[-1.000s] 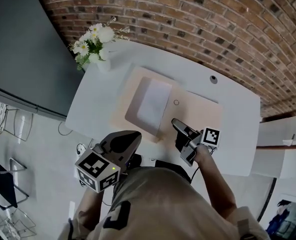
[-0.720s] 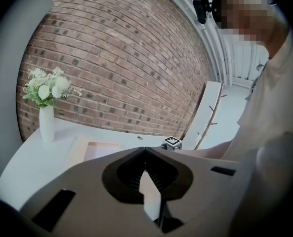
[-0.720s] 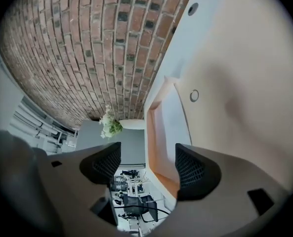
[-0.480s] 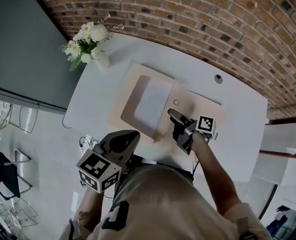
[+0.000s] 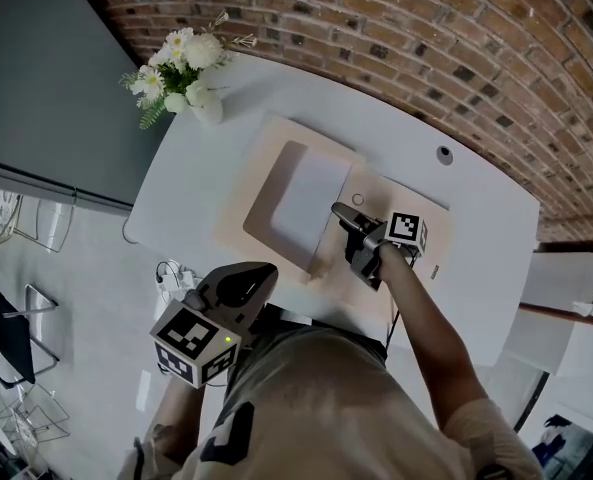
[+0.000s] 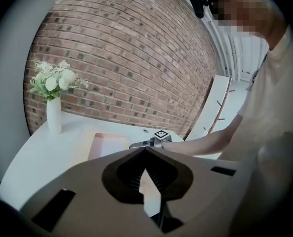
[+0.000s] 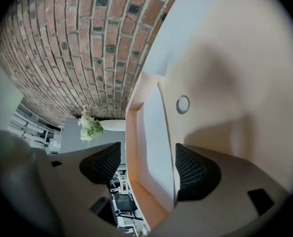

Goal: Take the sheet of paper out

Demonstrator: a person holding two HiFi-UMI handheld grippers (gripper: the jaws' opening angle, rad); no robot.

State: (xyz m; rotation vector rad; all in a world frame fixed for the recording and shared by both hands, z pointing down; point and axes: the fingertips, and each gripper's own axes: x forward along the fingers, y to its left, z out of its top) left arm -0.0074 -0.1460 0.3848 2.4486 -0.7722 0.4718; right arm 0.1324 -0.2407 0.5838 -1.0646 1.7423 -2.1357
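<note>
Near the middle of the white table (image 5: 191, 193), the sheet of paper (image 5: 311, 206) lies flat in the shallow recess of an opened peach folder (image 5: 240, 204). The task looks to be at its very start: nothing is lifted, and the whole removal is left to do.

At about 4 o'clock from the sheet, the right gripper (image 5: 346, 240) hangs over the seam where the recess meets the folder's plain flap (image 5: 391, 196). Its jaws have just been opening and stand as wide as they go. The right gripper view shows the sheet's edge and the recess wall in the gap between the pads, with neither pad pressing on them (whether a tip touches the folder I cannot tell). What remains, as I judge it, is to catch an edge, close on it and draw the sheet clear.

Down at 7 o'clock, close to the person's body and well apart from the folder, the left gripper (image 5: 254, 276) has its jaws together at the tips with nothing between them.

The sheet is plain white, rectangular and unwrinkled. It fills most of the recess, leaving only a narrow peach margin. It looks thin and lies flush, which should make an edge hard to pinch. A vase of white flowers (image 5: 188, 68) stands at 11 o'clock, away from the work.
</note>
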